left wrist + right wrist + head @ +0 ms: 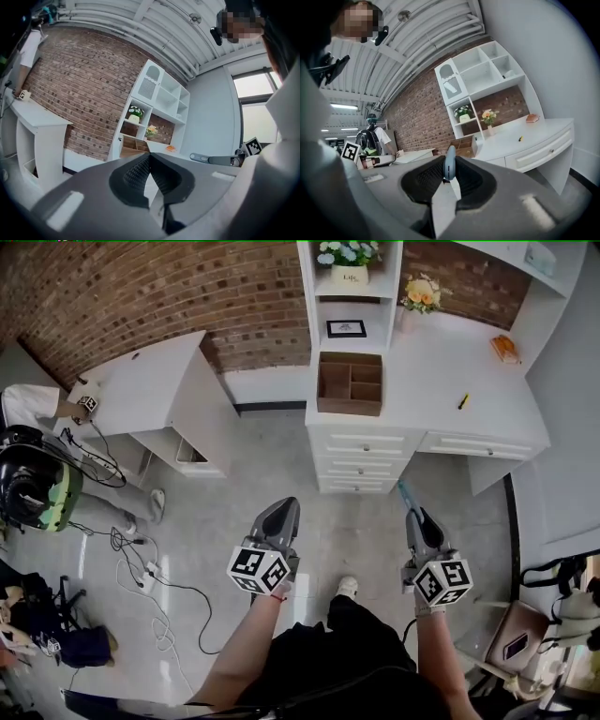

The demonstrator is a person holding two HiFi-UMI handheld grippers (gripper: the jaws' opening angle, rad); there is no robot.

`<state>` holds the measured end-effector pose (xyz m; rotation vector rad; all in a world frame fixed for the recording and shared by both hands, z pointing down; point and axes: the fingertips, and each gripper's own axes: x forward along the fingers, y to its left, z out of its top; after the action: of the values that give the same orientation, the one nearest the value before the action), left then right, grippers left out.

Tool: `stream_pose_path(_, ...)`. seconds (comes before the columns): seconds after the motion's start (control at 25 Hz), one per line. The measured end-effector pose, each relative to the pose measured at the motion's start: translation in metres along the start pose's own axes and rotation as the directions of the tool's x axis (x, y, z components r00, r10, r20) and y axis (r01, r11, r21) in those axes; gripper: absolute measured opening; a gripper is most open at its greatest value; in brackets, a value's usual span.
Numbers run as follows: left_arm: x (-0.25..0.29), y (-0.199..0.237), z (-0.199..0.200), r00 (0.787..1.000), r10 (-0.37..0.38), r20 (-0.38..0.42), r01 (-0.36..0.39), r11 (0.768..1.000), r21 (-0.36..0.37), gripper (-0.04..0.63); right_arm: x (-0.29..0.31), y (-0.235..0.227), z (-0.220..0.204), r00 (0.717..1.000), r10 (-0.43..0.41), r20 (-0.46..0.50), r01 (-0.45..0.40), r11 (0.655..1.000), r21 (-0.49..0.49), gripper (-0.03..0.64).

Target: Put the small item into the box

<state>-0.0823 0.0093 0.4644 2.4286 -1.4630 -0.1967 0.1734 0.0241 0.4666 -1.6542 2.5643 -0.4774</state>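
A brown wooden box (349,382) with open compartments stands on the white desk (441,381), ahead of both grippers. My right gripper (413,513) is shut on a small slim blue-grey item (403,492) that sticks out past its jaws. In the right gripper view the item (449,162) stands upright between the jaws, with the box (465,151) far behind. My left gripper (281,509) is shut with nothing in it; its view shows the closed jaws (149,161) and the box (132,149) in the distance. Both grippers hang over the floor, well short of the desk.
On the desk lie a small yellow object (463,401) and an orange object (504,349); a vase of flowers (421,294) stands at the back. A second white desk (150,381) is at the left, with a person (37,409) and cables (150,568) on the floor.
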Motion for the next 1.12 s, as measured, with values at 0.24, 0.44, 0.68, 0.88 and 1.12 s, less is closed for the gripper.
stream_pose_path(0.24, 0.038, 0.001, 0.005, 1.000, 0.020, 0.018, -0.020, 1.000, 0.008, 0.003, 0.033, -0.025, 0.011, 0.999, 0.044, -0.009, -0.044, 0.999, -0.018, 0.069)
stream_pose_path(0.44, 0.056, 0.000, 0.003, 1.000, 0.021, 0.012, -0.022, 1.000, 0.018, 0.003, 0.050, -0.034, 0.017, 0.998, 0.068, -0.015, -0.068, 0.997, -0.022, 0.069)
stream_pose_path(0.68, 0.069, 0.008, -0.001, 0.999, 0.044, 0.003, -0.044, 0.999, 0.012, 0.003, 0.067, -0.044, 0.009, 0.995, 0.085, -0.048, -0.085, 0.996, -0.005, 0.069)
stream_pose_path(0.88, 0.086, 0.019, 0.001, 0.999, 0.044, -0.005, -0.044, 0.999, 0.012, 0.003, 0.093, -0.043, 0.004, 0.993, 0.098, -0.069, -0.098, 0.995, 0.005, 0.069)
stream_pose_path(1.12, 0.129, 0.034, 0.009, 1.000, 0.007, -0.003, -0.007, 1.000, 0.023, 0.002, 0.130, -0.051, 0.011, 0.992, 0.103, -0.074, -0.105, 0.994, -0.016, 0.069)
